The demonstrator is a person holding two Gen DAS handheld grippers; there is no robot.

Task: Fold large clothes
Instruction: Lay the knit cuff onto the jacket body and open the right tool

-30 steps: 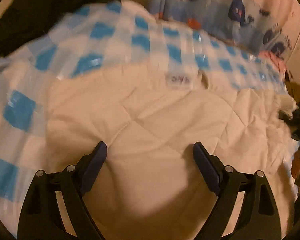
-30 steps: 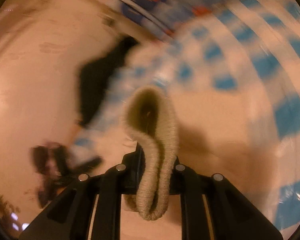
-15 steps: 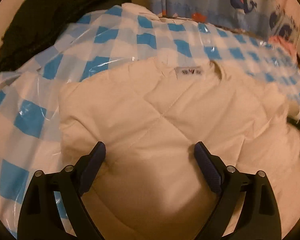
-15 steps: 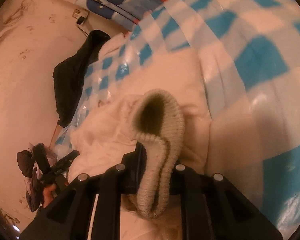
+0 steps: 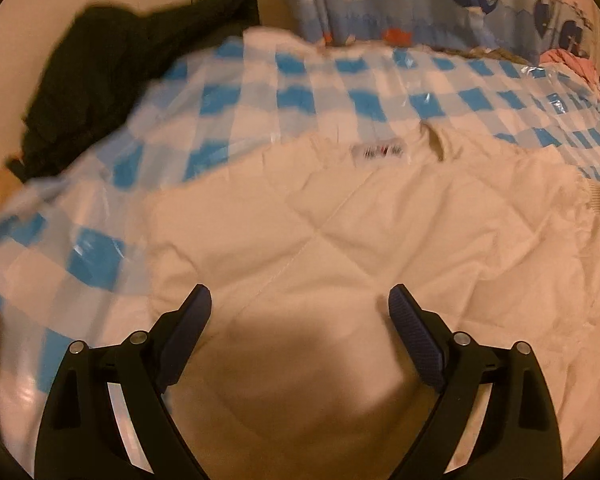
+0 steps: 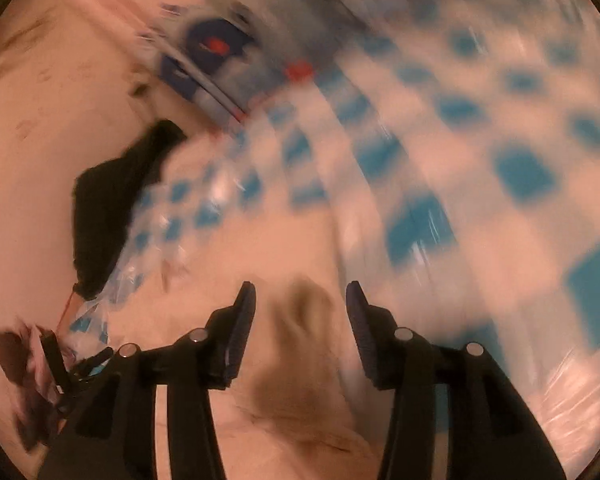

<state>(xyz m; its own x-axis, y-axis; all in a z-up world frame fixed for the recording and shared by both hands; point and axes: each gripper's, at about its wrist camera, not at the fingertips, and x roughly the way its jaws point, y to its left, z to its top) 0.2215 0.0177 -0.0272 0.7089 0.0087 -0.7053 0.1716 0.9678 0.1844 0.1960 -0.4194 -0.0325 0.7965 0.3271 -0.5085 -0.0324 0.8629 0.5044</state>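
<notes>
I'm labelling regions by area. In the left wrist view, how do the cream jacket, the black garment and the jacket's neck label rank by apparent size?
1. cream jacket, fills most of the frame, though it lies nearest the camera
2. black garment, far smaller, lying farther back
3. neck label, tiny

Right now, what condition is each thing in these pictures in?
Cream quilted jacket: spread flat on the checked sheet, lining up, neck label showing.
Knit cuff: lying loose between the right fingers, not pinched.
Left hand-held gripper: open, above the jacket.
Right hand-held gripper: open.
Blue checked plastic sheet: spread out, wrinkled.
Black garment: heaped, unfolded.
</notes>
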